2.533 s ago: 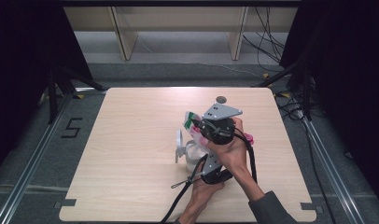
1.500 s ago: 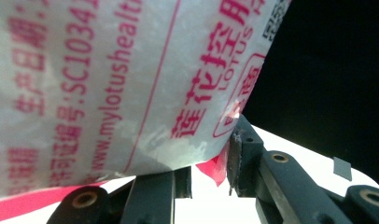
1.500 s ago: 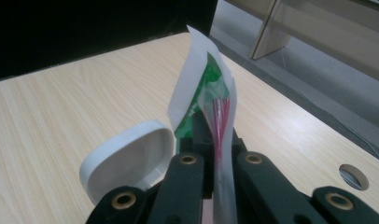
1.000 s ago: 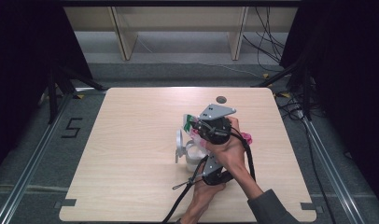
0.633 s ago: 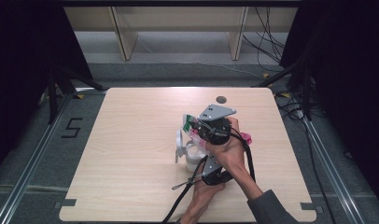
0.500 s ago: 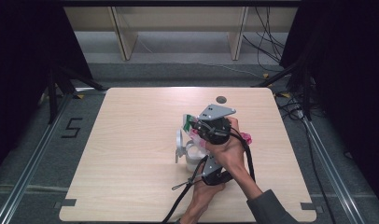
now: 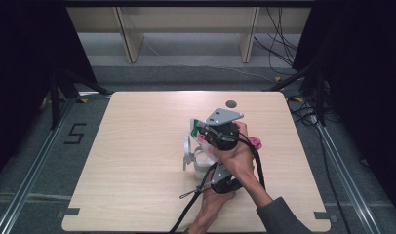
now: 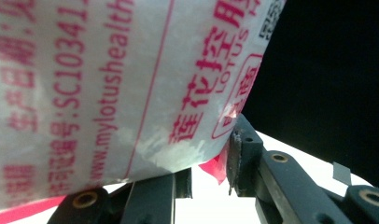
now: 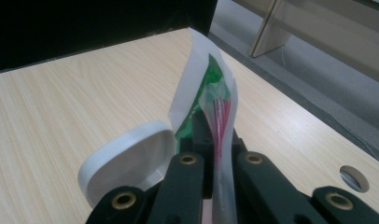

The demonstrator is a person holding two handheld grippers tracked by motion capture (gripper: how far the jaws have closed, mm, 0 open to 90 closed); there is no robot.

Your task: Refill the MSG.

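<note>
We see right gripper (image 9: 211,149) fingers pinching a thin glossy packet (image 9: 215,93); left gripper (image 8: 201,182) probably clamps a printed film bag (image 8: 108,84).

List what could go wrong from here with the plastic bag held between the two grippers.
1. The right gripper pinches just a thin edge of the bag; a hard pull may make it slip free or tear.
2. The left gripper's fingers catch the printed bag only at its lower corner, so that hold may give way too.
3. The white lid stands on edge right beside the bag; a tug could knock it over.
</note>
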